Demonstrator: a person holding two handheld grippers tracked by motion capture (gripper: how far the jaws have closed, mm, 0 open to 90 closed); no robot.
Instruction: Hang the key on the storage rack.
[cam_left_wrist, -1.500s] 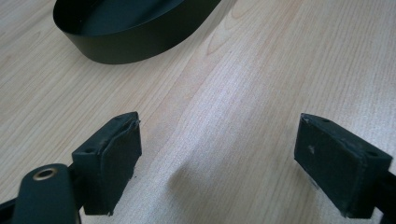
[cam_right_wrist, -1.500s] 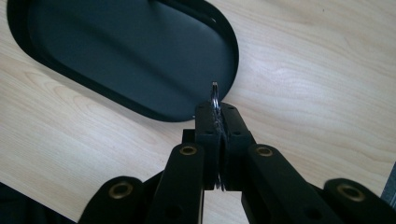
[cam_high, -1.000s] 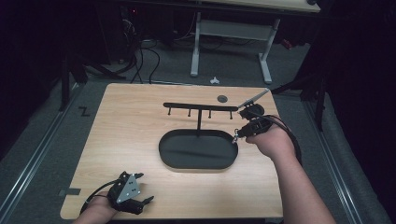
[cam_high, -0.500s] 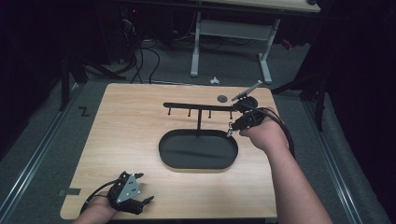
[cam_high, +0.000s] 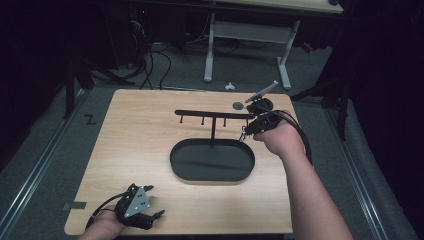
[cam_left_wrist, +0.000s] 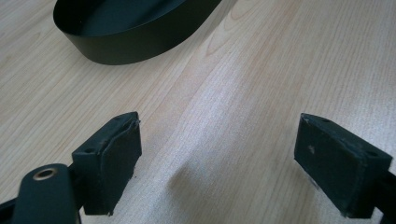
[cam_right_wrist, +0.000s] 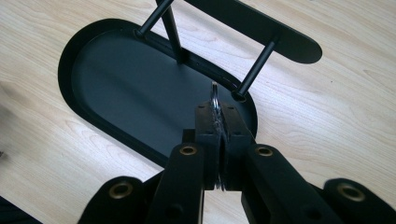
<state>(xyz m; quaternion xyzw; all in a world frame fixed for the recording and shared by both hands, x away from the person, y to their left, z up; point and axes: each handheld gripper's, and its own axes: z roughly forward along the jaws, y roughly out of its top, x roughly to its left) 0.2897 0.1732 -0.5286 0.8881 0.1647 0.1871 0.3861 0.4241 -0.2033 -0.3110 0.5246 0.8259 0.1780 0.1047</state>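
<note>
A black oval tray (cam_high: 186, 169) lies mid-table, with a black T-shaped rack (cam_high: 212, 114) of short hanging pegs rising from its far rim. My right gripper (cam_high: 247, 131) hovers at the rack's right end, over the tray's right tip. In the right gripper view the right gripper (cam_right_wrist: 218, 112) is shut on a thin metal ring (cam_right_wrist: 215, 93) that stands on edge just short of a peg (cam_right_wrist: 257, 65) under the rack's bar (cam_right_wrist: 261, 28). My left gripper (cam_high: 142, 216) rests low at the table's near left corner. Its pads (cam_left_wrist: 109, 156) stand wide apart over bare wood, open.
A small dark disc (cam_high: 238, 105) lies on the table behind the rack's right end. The tray's wall (cam_left_wrist: 130, 44) is ahead of the left gripper. Beyond the table's far edge stand a desk's white legs (cam_high: 210, 45), floor cables and a small white object (cam_high: 229, 86).
My right gripper has shifted a little to the left with the ring, closer to the rack's right end. The left gripper has stayed put.
</note>
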